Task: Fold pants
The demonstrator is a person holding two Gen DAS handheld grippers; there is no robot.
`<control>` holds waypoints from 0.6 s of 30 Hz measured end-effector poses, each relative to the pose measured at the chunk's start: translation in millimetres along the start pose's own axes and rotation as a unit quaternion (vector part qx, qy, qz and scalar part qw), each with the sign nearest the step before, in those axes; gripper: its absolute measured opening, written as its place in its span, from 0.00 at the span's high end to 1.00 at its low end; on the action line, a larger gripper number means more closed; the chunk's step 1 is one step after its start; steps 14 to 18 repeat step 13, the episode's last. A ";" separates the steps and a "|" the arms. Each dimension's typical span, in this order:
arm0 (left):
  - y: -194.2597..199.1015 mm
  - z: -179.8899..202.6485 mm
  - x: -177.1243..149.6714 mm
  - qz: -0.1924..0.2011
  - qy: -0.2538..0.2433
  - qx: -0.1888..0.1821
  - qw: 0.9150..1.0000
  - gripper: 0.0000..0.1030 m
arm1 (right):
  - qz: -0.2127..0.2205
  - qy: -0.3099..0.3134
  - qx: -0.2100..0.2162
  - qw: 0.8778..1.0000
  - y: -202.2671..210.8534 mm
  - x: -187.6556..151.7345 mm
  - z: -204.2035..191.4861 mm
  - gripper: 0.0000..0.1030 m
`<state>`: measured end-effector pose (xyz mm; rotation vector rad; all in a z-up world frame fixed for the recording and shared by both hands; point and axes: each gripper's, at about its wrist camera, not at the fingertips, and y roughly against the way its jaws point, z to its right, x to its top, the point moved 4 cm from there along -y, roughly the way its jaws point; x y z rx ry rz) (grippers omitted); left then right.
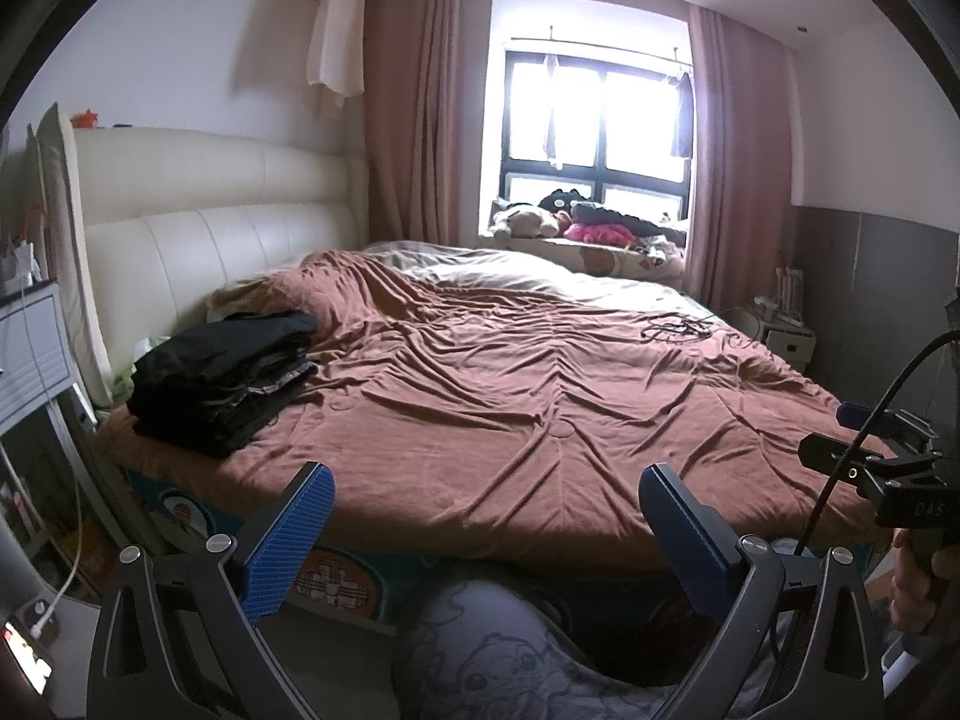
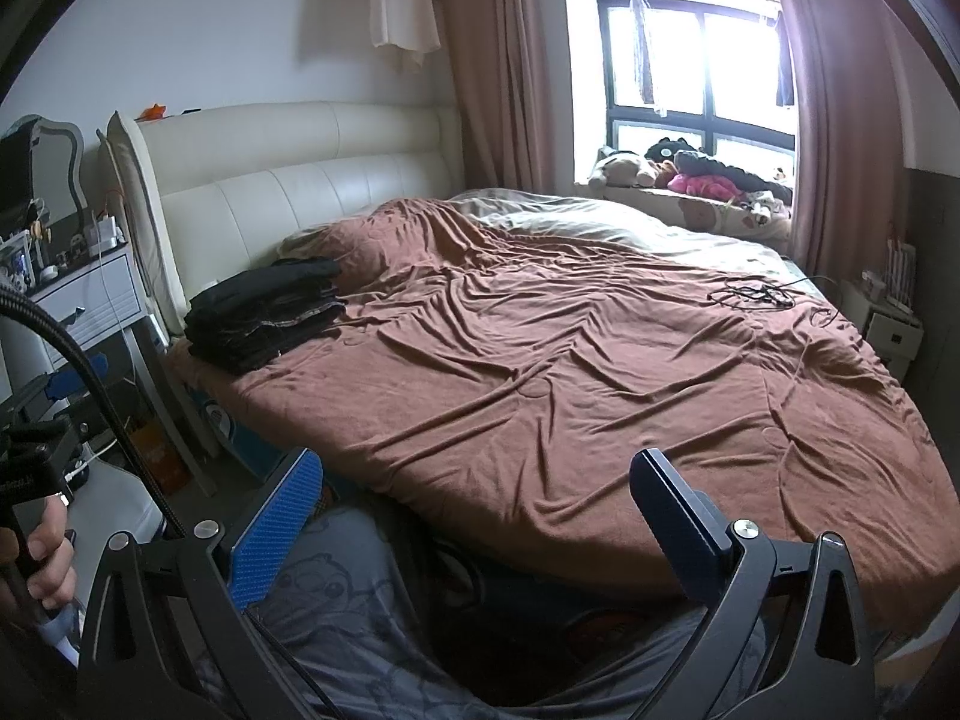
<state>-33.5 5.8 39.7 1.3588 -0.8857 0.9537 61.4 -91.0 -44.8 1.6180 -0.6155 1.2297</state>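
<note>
Item: pants (image 1: pixel 222 381), dark, lay as a folded stack at the head-end corner of the bed, on the brown cover (image 1: pixel 510 408) just below the cream headboard (image 1: pixel 198 222); in the right wrist view the same stack (image 2: pixel 267 315) sat well apart from both of your tools. You held the left gripper (image 1: pixel 486 519) with its 2 blue-padded fingers spread wide and nothing between them, hovering over the near edge of the bed above your patterned-trouser knee (image 1: pixel 480 642). You held the right gripper (image 2: pixel 477 516) likewise: fingers wide apart, empty. Step, as judged: either between garments or at the close of a fold, since no loose pair lay spread on the cover and neither tool had hold of cloth. Next move, as judged: you would need to reach across to the stack, or bring in an unfolded pair, and pinch fabric at a waistband or hem with both tools. Other entries: a tangle of black cable (image 1: pixel 675 330) near the far side of the bed; soft toys (image 1: pixel 564 219) on the window ledge. Writing: pale letters on the black clamp of your other tool at the right edge of the left view, too blurred to read with confidence; no brand legible elsewhere.
</note>
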 end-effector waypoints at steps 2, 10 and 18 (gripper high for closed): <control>2.0 0.8 0.8 0.004 -0.001 -0.001 1.000 0.00 | 0.000 0.000 0.000 1.000 0.0 -0.1 0.0 0.00; 6.2 2.9 4.2 0.010 0.005 -0.012 1.000 0.00 | -0.001 -0.004 -0.006 1.000 2.6 2.7 1.7 0.00; 8.0 0.7 4.7 0.011 0.006 -0.011 1.000 0.00 | 0.000 -0.007 -0.009 1.000 2.0 3.0 2.5 0.00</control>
